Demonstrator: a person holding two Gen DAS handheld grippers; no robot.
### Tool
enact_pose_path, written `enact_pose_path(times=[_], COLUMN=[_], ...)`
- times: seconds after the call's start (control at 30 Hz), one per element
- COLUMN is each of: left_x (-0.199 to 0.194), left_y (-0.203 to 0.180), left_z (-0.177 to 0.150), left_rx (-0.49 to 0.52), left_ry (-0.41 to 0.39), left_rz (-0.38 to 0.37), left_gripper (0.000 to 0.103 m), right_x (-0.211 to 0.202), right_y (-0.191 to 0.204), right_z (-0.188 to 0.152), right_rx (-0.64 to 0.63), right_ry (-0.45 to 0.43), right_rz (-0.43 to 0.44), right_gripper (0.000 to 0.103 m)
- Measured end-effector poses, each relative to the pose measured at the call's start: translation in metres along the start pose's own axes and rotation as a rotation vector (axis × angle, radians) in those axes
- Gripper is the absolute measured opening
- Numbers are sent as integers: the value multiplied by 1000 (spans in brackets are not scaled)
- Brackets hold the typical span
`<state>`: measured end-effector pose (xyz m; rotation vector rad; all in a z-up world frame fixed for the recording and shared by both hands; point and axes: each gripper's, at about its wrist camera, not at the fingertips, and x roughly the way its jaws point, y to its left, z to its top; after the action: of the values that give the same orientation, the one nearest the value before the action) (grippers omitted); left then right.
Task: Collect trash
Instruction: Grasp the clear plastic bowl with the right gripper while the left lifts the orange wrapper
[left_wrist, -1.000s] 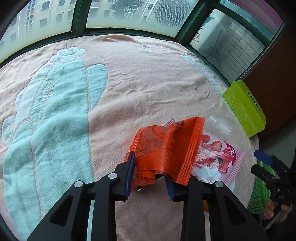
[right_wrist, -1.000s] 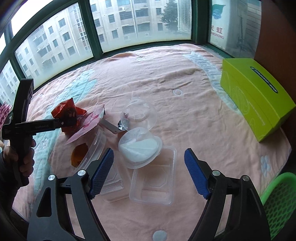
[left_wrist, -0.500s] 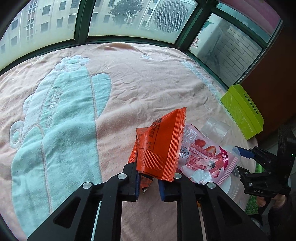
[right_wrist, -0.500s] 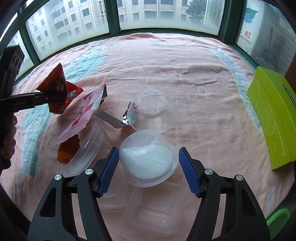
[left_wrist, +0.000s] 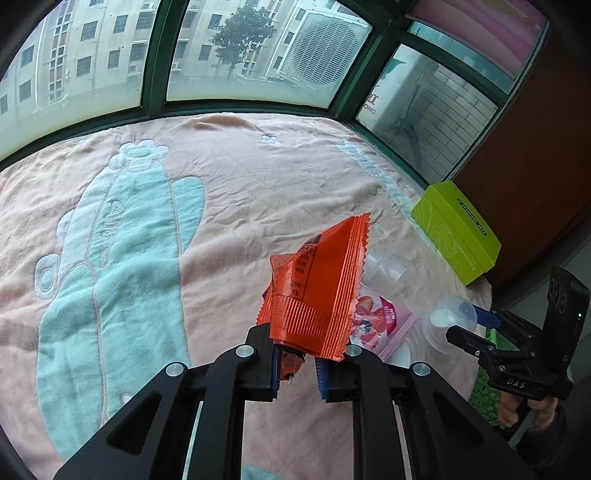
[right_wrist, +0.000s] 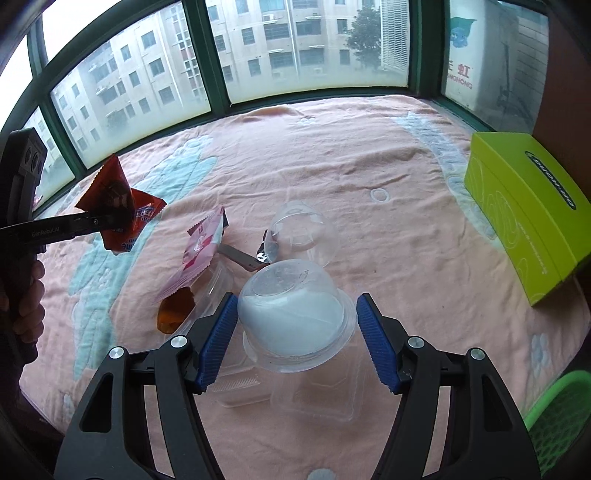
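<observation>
The orange wrapper (left_wrist: 314, 295) is pinched at its lower crimped edge by the left gripper (left_wrist: 297, 369) and is held up in the air, clear of the pink blanket (left_wrist: 229, 192). It's thin crinkly film, so basically no weight is expected, but it's floppy and slick; the crimped seam is probably the best place for it to be held, since the ridges give the pads something to bite on.

The right gripper (right_wrist: 295, 336) is spread wide, with the upturned clear plastic cup (right_wrist: 295, 314) sitting right between its blue pads (right_wrist: 218, 339). Whether the pads are touching the cup yet can't be told for sure; a gap seems to be left on the right side. Something white is seen inside the cup, a tissue or the like, hard to say. A cup like this is light and thin-walled, so it can be expected to buckle or pop out if it's squeezed hard. A gentle close low on the wall, just above the flared rim, looks safest.

Just ahead of that gripper a second clear cup (right_wrist: 303, 229) is lying on its side, and ahead-left a pink snack packet (right_wrist: 201, 254) is propped on a clear tray (right_wrist: 207, 291). A flat clear container (right_wrist: 317, 391) is found under the cup. A green basket (right_wrist: 554, 413) is seen at the gripper's lower right, likely where the trash is meant to be dropped. A lime green box (right_wrist: 524, 210) sits further off to the right.
</observation>
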<state>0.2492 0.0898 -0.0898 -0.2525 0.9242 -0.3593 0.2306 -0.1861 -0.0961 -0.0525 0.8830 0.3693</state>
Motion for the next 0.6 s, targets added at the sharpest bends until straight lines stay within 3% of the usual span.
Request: enact_pose_path(times=[0.6], left_x=[-37], left_y=[-120], left_z=[-32], left_rx=[136], left_ry=[-14], left_rz=[-139], left_gripper=[15], right_x=[-113], right_y=[-37], right_z=[-64], right_rx=[184], right_ry=[-129], right_rz=[-101], right_gripper=[66])
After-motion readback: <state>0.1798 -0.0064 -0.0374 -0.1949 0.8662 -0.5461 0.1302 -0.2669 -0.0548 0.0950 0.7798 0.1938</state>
